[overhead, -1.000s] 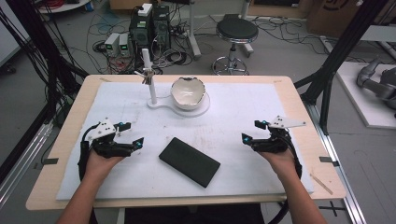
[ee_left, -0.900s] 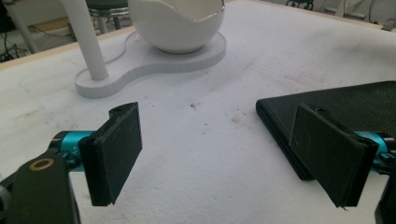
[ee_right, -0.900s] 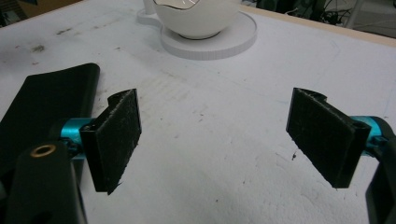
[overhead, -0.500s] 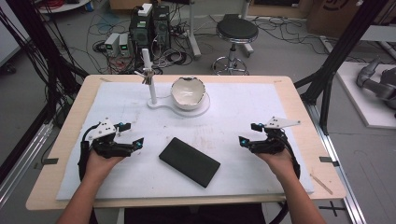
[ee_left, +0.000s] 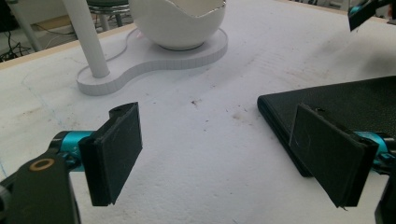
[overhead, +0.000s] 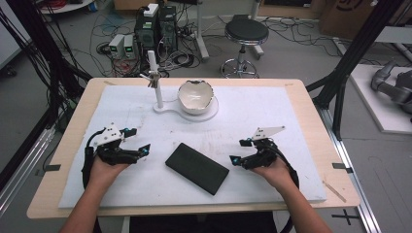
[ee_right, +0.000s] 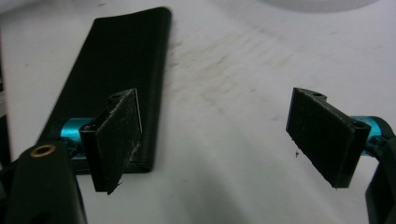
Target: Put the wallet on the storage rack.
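Note:
A flat black rectangular case (overhead: 197, 168) lies on the white mat between my hands, slanted. My left gripper (overhead: 137, 141) rests to its left, open, jaws pointing toward it with nothing between them; in the left gripper view (ee_left: 219, 154) the case (ee_left: 336, 100) lies just past the right jaw. My right gripper (overhead: 239, 151) sits close to the case's right end, open and empty; in the right gripper view (ee_right: 219, 142) the case (ee_right: 116, 79) runs behind the left jaw. A white bowl (overhead: 196, 96) with a jagged rim sits on a white base with an upright post (overhead: 156, 83).
The white mat (overhead: 291, 121) covers most of the wooden table (overhead: 311, 97). Beyond the far edge are a black stool (overhead: 246, 34), computer boxes (overhead: 155, 24) and cables on the floor. Black frame posts (overhead: 350, 63) stand at both sides.
My right gripper has slid left toward the case's right end. The left gripper has barely moved, and the case and bowl stay put.

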The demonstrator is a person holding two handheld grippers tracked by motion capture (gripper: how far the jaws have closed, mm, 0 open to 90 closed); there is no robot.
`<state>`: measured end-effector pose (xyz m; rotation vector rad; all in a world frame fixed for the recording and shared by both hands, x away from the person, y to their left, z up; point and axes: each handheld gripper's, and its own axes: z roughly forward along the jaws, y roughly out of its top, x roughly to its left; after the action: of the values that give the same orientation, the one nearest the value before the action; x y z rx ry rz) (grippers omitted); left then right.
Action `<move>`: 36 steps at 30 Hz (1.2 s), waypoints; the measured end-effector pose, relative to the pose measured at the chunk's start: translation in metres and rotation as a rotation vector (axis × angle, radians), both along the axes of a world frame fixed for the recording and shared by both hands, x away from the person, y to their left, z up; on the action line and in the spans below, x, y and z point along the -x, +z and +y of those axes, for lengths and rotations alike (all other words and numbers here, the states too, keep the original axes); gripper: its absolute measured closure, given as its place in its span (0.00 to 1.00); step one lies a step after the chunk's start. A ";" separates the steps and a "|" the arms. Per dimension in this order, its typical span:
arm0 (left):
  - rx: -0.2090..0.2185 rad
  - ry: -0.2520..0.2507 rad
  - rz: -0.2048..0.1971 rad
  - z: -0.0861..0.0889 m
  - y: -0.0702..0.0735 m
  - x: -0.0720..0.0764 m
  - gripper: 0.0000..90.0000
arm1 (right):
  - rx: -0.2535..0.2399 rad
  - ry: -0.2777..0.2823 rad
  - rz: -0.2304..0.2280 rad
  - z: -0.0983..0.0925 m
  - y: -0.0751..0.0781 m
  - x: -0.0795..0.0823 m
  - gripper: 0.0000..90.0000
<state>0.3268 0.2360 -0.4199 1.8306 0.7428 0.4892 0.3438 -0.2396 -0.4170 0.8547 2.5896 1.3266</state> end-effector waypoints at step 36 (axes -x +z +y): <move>0.005 -0.002 -0.012 -0.001 0.002 0.002 0.19 | 0.076 0.184 0.248 0.045 -0.023 0.008 0.67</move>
<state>0.3250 0.2354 -0.4176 1.8219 0.7327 0.4962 0.3353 -0.1943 -0.4396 0.8338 2.9531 1.2242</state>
